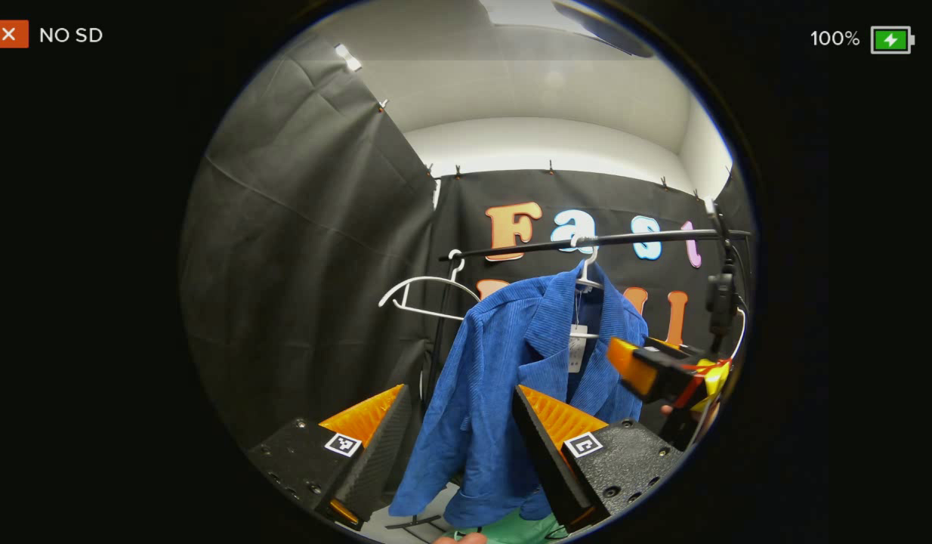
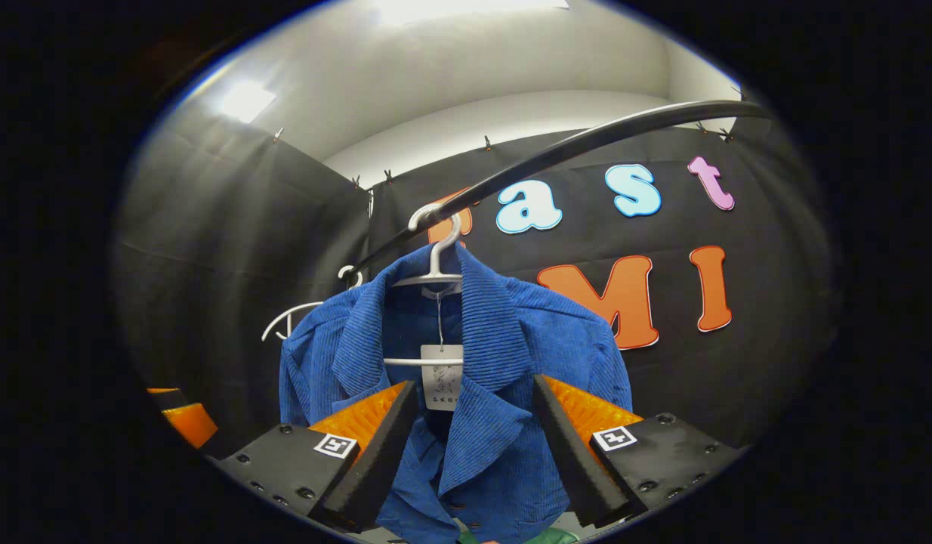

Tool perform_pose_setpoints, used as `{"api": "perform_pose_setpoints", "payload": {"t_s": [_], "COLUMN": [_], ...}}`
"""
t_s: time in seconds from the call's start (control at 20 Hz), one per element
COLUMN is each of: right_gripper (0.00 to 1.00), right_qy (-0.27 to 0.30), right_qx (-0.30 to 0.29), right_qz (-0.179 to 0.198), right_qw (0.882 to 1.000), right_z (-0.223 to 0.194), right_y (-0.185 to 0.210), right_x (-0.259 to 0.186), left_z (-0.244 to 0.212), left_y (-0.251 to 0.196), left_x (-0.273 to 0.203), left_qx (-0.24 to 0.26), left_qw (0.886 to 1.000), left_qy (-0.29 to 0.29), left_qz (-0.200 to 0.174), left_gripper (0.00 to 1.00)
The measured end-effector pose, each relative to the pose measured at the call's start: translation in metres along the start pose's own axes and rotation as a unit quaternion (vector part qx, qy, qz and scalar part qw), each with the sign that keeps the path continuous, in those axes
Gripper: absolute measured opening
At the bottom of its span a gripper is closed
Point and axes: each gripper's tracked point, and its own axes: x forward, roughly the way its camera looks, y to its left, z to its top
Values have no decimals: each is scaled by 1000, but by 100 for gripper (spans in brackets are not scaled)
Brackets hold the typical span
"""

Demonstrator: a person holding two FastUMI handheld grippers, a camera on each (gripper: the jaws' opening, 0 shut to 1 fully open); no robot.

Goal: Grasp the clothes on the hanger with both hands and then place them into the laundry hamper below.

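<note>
Both tools are raised with jaws spread wide: the left tool (image 1: 460, 423) and, to its right, the right tool (image 2: 473, 427).

The left gripper view is looking up from low on the left at the blue jacket (image 1: 504, 378) hanging from the rail (image 1: 594, 242). The right gripper view is facing the jacket's collar closer, front-on. Both are sharing jacket, rail and empty hanger (image 1: 421, 298).

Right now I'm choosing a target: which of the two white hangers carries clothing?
The white hanger under the blue corduroy jacket; the other hanger hangs bare beside it.
</note>
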Motion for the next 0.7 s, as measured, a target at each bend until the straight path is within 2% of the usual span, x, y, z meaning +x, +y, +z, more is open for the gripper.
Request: {"api": "perform_pose_setpoints", "payload": {"t_s": [0.15,0.35,0.4,0.55,0.7], "right_gripper": [98,98,98,98,98], "right_qy": [15,57,72,112,118], "right_qx": [6,34,47,90,88], "right_qz": [-39,-73,-68,-34,-43], "right_qw": [999,995,994,989,988], "right_z": [-26,-68,-82,-116,-127], "right_y": [6,-16,-17,-11,-33], "right_x": [19,48,58,80,86], "left_z": [-5,-4,-2,-11,-15], "left_y": [16,27,28,32,24], "left_x": [8,7,4,-7,-16], "left_qx": [1,14,14,8,4], "left_qw": [1000,999,999,996,994], "left_qy": [5,-2,-6,-4,2], "left_qz": [-4,31,45,85,110], "left_gripper": [80,80,77,77,77]}}
